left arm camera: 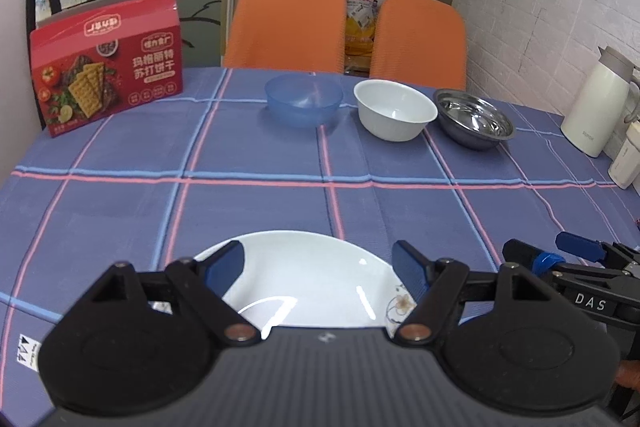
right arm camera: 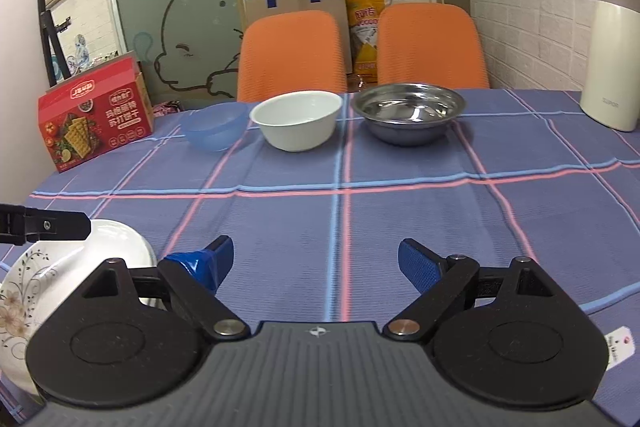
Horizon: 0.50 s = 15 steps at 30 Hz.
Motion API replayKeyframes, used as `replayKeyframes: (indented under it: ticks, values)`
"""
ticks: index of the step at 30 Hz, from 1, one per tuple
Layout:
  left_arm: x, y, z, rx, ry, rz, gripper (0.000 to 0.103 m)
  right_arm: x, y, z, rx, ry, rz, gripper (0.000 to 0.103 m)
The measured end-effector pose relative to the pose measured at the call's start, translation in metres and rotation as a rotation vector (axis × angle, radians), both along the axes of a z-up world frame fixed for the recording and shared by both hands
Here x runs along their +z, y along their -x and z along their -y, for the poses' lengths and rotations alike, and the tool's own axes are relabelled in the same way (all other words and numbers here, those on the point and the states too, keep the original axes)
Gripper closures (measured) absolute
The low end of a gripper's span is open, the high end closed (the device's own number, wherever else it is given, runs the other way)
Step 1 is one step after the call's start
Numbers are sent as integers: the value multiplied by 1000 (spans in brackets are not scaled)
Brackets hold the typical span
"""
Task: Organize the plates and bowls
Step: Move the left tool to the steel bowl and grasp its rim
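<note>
Left gripper (left arm camera: 318, 263) spread wide, hovering over the near white plate (left arm camera: 304, 279); right gripper (right arm camera: 316, 263) spread too, over bare tablecloth (right arm camera: 400, 195) just right of it. Far across sit the blue bowl (left arm camera: 303, 99), white bowl (left arm camera: 394, 115) and steel bowl (left arm camera: 474, 118). Best drop low and pinch the plate's rim squarely, since glazed china slips.

Left tongs (left arm camera: 318, 261) and right tongs (right arm camera: 316, 259) both gape wide.

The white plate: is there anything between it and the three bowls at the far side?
Nothing visible. Only bare tablecloth lies between the white plate and the blue bowl, white bowl and steel bowl. The left gripper is open over the plate.
</note>
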State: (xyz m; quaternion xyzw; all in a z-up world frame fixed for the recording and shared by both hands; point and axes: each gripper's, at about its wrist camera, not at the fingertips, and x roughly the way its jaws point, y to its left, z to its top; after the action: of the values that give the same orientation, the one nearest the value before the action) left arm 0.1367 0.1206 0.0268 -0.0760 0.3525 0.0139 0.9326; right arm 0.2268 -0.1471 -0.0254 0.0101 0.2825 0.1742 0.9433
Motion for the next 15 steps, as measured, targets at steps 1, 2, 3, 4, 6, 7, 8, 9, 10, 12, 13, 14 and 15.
replayKeyframes:
  ticks: [1,2,3,4,6,7,8,9,10,12,13,14,15]
  values:
    - [2,-6,6,-16,-10,-2,28,1,-2,6,-1,2,-1,26]
    - [5,-12,11,-27,-23,0,28,2,-5,11,-6,8,1,26]
    - [8,-18,17,-38,-38,6,28,3,-8,17,-16,18,6,26]
    - [12,-24,23,-47,-57,15,28,5,-10,23,-26,29,13,26]
    - [19,-37,36,-63,-95,27,28,10,-15,35,-40,42,30,26]
    - [23,-44,42,-74,-112,34,28,13,-19,42,-40,48,37,26]
    - [27,-50,48,-85,-129,40,28,16,-22,47,-39,56,43,26]
    - [30,-56,54,-95,-143,47,28,21,-27,54,-40,66,52,26]
    - [34,-62,60,-105,-157,55,28,26,-32,60,-45,75,62,26]
    - [41,-74,71,-126,-181,72,28,35,-41,74,-56,82,79,26]
    - [44,-79,77,-136,-194,81,28,39,-47,80,-60,80,86,26]
    - [47,-85,83,-144,-207,88,28,43,-52,87,-67,78,94,26]
    - [49,-91,89,-151,-219,92,28,47,-58,92,-72,79,101,26]
